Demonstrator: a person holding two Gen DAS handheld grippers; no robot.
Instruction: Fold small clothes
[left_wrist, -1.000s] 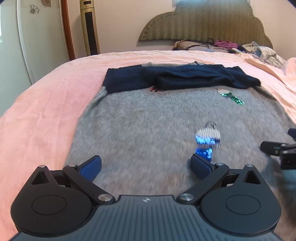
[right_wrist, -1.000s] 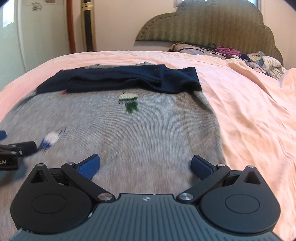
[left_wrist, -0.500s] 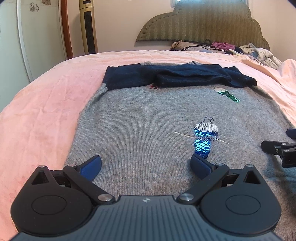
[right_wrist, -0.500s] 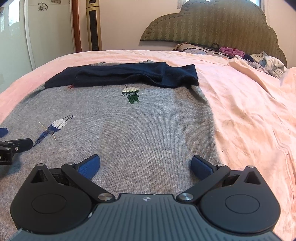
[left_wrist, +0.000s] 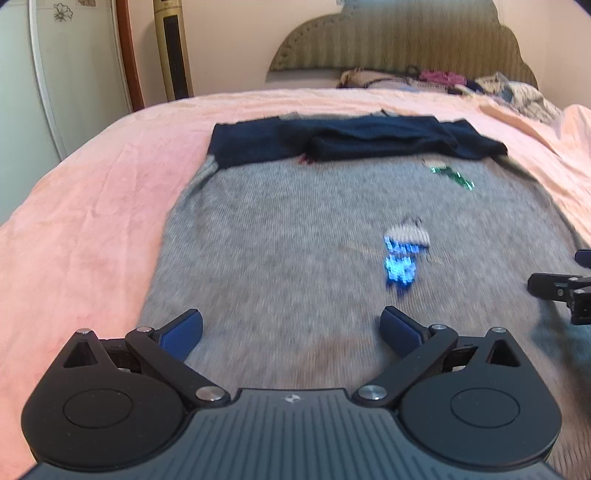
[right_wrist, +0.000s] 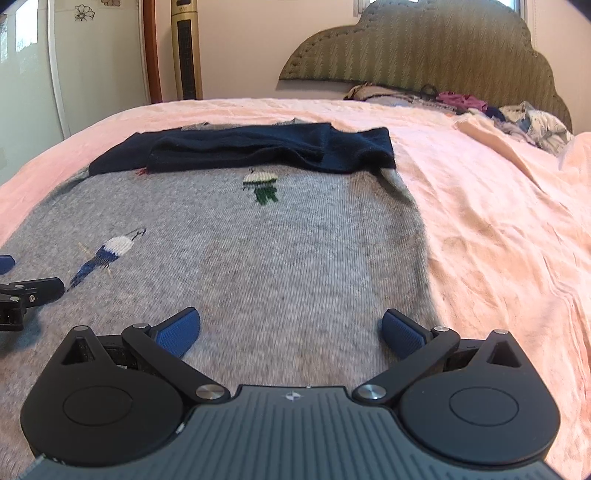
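Observation:
A grey knit sweater (left_wrist: 288, 236) lies flat on the pink bed, with its navy sleeves (left_wrist: 354, 142) folded across its far end. It carries sequin birds, one blue (left_wrist: 402, 258) and one green (left_wrist: 450, 173). My left gripper (left_wrist: 291, 326) is open and empty, low over the sweater's near left part. My right gripper (right_wrist: 291, 328) is open and empty over the near right part of the sweater (right_wrist: 295, 251), close to its right edge. Each gripper shows at the side of the other's view, the right one (left_wrist: 561, 291) and the left one (right_wrist: 26, 295).
The pink bedspread (right_wrist: 498, 229) spreads on both sides of the sweater. A heap of loose clothes (right_wrist: 480, 107) lies at the padded headboard (right_wrist: 424, 48). A tall gold tower fan (left_wrist: 173, 48) and a white wardrobe (left_wrist: 77, 74) stand at the far left.
Both grippers stay open and over the sweater's near end. The views have shifted slightly and the left wrist view is blurred by motion. The sweater has not moved.

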